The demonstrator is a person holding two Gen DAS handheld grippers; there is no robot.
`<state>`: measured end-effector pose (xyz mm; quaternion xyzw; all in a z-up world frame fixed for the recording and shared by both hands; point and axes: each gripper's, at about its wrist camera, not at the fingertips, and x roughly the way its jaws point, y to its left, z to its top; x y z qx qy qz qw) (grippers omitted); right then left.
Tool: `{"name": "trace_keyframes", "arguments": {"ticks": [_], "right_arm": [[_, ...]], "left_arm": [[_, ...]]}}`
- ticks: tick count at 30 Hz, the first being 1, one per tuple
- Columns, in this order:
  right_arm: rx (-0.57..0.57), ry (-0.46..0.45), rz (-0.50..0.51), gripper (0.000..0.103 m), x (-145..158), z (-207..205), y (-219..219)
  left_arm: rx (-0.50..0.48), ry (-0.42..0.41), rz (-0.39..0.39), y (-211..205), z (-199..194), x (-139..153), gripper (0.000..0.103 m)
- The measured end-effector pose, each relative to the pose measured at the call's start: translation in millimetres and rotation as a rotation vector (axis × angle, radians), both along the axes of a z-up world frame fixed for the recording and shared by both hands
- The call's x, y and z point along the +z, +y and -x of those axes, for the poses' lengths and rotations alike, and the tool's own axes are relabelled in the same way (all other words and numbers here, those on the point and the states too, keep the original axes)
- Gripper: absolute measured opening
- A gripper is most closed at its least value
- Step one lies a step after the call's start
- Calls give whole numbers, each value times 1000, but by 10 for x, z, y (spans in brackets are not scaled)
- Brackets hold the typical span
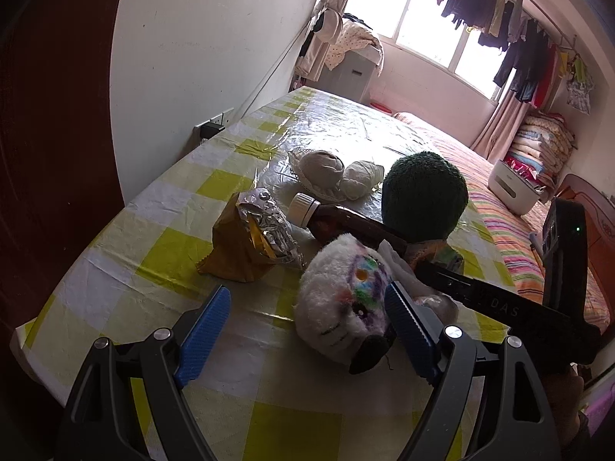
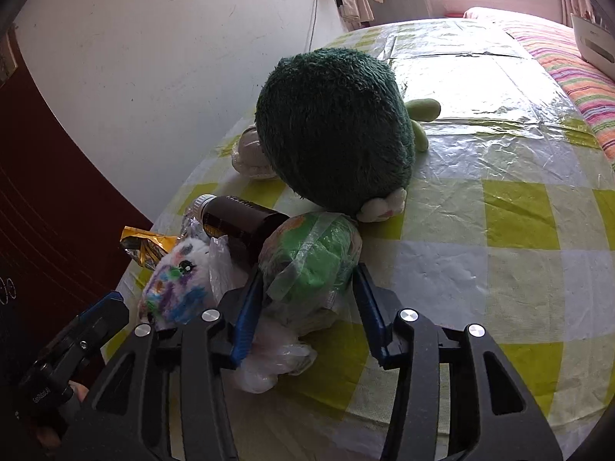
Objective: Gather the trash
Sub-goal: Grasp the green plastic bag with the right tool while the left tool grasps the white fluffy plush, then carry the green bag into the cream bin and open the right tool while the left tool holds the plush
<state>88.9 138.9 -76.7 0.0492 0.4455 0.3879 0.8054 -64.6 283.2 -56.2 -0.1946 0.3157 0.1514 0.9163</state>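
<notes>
Right gripper (image 2: 307,299) jaws narrowed around crumpled green-and-white plastic wrapper (image 2: 313,259), pads at its sides, firm grip unclear; wrapper wrinkled, translucent film over green print, on checked tablecloth (image 2: 499,269). Left gripper (image 1: 307,322) wide apart, nothing held, white plush toy (image 1: 346,299) between jaws. Behind: brown bottle (image 2: 246,223), gold foil bag (image 1: 246,242), dark green plush (image 2: 334,126)

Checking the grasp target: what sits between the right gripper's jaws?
In the right wrist view, the right gripper has a crumpled green-and-white wrapper bundle between its jaws, resting on clear plastic film. Both pads appear to be against it.
</notes>
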Motion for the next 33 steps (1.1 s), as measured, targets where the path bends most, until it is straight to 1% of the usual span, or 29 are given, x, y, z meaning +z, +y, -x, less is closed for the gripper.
{"name": "trace_keyframes", "arguments": {"ticks": [2, 4, 9, 13, 17, 19, 20, 21, 22, 24, 29, 33], "right_arm": [[-9, -41, 25, 40, 32, 54, -21], [-12, -71, 9, 39, 74, 118, -86], [-43, -82, -54, 39, 162, 225, -363], [-71, -98, -84, 39, 232, 292, -578], [-95, -125, -116, 39, 302, 373, -755], [-106, -135, -130, 39, 330, 386, -832], [-113, -140, -140, 39, 348, 412, -881], [-123, -147, -149, 39, 345, 412, -886], [-134, -154, -156, 39, 350, 425, -925], [-157, -172, -170, 39, 385, 452, -1033], [-225, -234, -192, 39, 476, 544, -1345], [-259, -246, -213, 39, 509, 570, -1547]], "left_arm": [[-13, 13, 4, -34, -54, -18, 80], [-22, 30, 9, -57, -122, -48, 80], [-56, 71, 25, -148, -305, -132, 80], [-66, 101, 30, -197, -438, -186, 80], [-66, 105, 24, -240, -509, -215, 80], [-50, 98, 11, -256, -521, -225, 80], [-41, 100, 1, -263, -530, -238, 76], [-30, 110, -13, -270, -544, -254, 60], [-33, 114, -13, -273, -553, -269, 58], [-22, 90, -10, -272, -523, -255, 51], [5, 54, -40, -325, -456, -226, 47], [19, 23, -82, -404, -408, -173, 47]]}}
